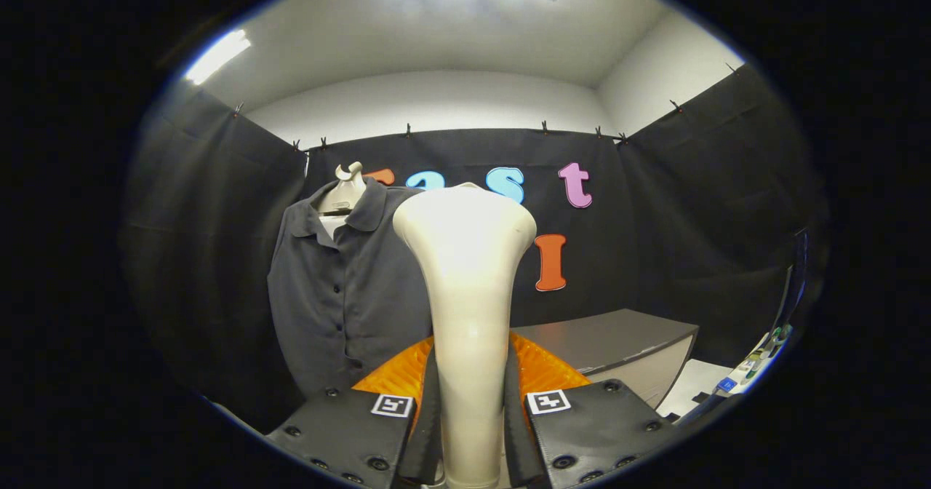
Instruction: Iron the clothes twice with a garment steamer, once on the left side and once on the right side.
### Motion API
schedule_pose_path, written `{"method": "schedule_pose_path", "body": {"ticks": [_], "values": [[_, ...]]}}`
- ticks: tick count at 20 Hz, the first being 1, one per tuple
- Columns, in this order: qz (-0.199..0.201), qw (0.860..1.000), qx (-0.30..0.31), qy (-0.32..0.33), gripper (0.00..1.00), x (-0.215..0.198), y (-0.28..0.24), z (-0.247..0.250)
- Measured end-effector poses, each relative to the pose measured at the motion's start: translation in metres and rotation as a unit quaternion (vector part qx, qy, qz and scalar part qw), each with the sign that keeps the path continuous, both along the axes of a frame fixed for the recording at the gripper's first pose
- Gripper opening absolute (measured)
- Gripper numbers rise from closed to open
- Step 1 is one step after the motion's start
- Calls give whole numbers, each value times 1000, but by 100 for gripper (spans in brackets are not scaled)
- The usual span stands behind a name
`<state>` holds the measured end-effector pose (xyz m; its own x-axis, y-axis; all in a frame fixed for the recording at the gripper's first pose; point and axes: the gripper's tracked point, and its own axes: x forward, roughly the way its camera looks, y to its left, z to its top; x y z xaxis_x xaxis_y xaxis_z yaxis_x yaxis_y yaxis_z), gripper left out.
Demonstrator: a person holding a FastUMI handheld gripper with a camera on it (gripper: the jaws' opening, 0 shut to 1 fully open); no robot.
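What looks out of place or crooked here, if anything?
Nothing stands out. The hand-held gripper is shut on the cream steamer, which stands upright between its fingers. Beyond them the dark shirt hangs straight on its hanger, buttoned, with no visible damage. The grey table looks tidy.

shirt (342, 292) ahead left, grey table (618, 336) right

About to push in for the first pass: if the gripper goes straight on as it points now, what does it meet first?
Probably the dark shirt on its hanger, though the fingers, shut on the cream steamer, aim slightly to its right. The steamer's head would reach that edge or the black cloth wall first; depth is unclear.
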<state>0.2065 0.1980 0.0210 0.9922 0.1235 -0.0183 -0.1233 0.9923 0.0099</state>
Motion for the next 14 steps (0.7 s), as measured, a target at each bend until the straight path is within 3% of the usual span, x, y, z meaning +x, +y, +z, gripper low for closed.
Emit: {"method": "schedule_pose_path", "body": {"ticks": [14], "values": [[-11,1000,3,5,43,-4,-10,-8]]}}
